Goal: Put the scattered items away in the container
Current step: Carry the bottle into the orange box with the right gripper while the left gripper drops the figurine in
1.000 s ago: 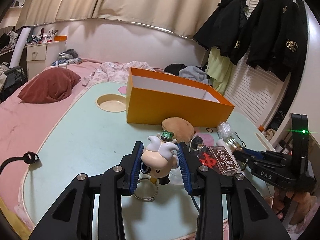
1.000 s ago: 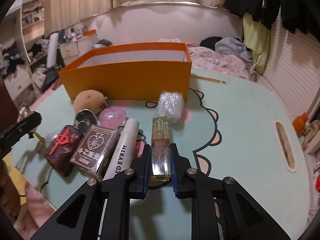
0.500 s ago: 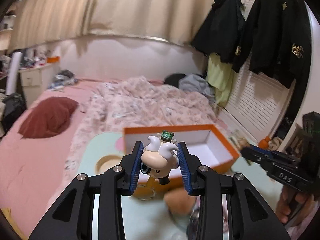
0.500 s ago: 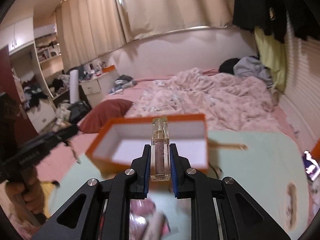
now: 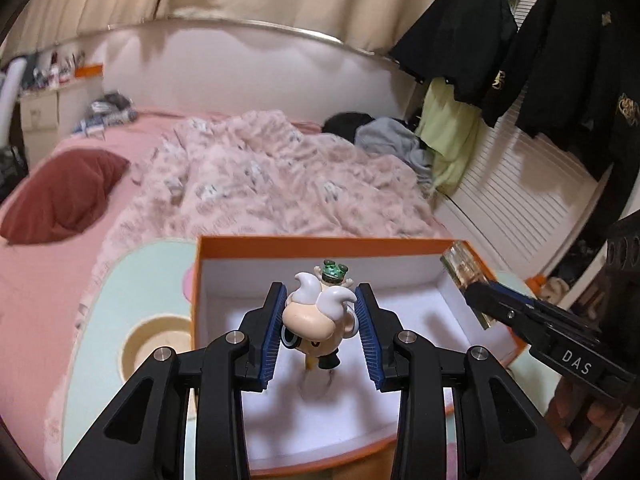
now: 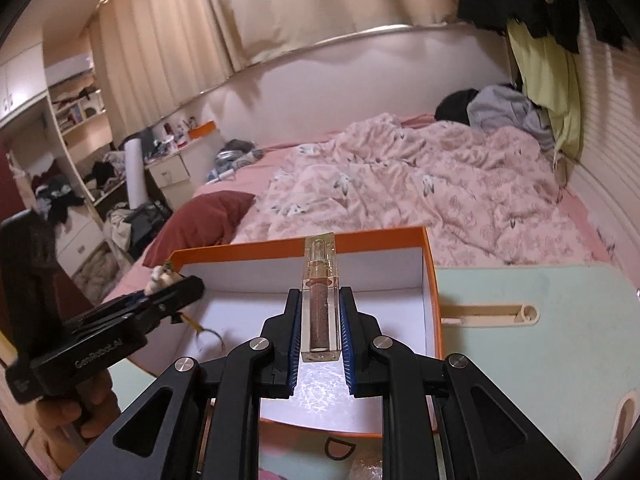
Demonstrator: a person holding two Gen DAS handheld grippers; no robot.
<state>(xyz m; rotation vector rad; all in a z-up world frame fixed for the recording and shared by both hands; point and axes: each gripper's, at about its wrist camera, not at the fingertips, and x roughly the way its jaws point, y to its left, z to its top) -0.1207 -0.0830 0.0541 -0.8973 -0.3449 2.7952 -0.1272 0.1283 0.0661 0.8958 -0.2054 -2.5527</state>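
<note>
The orange box (image 5: 320, 241) with a white inside stands on the pale green table; it also shows in the right wrist view (image 6: 434, 276). My left gripper (image 5: 319, 326) hangs over the box; its jaws stand apart around a white-haired figurine keychain (image 5: 318, 318), with gaps showing on both sides. My right gripper (image 6: 320, 326) is shut on a clear lip gloss tube (image 6: 320, 300) and holds it above the box. The right gripper with the tube (image 5: 464, 266) shows at the box's right rim in the left wrist view. The left gripper (image 6: 176, 288) shows at the box's left in the right wrist view.
The pale green table (image 6: 540, 292) has a cup recess (image 5: 154, 338) left of the box and a slot (image 6: 492, 314) right of it. A bed with a pink blanket (image 5: 260, 184) lies behind. Dark jackets (image 5: 560, 52) hang at the right.
Both grippers have lifted their items off the table and moved over the open box. The left gripper's jaws have widened around the figurine keychain.
</note>
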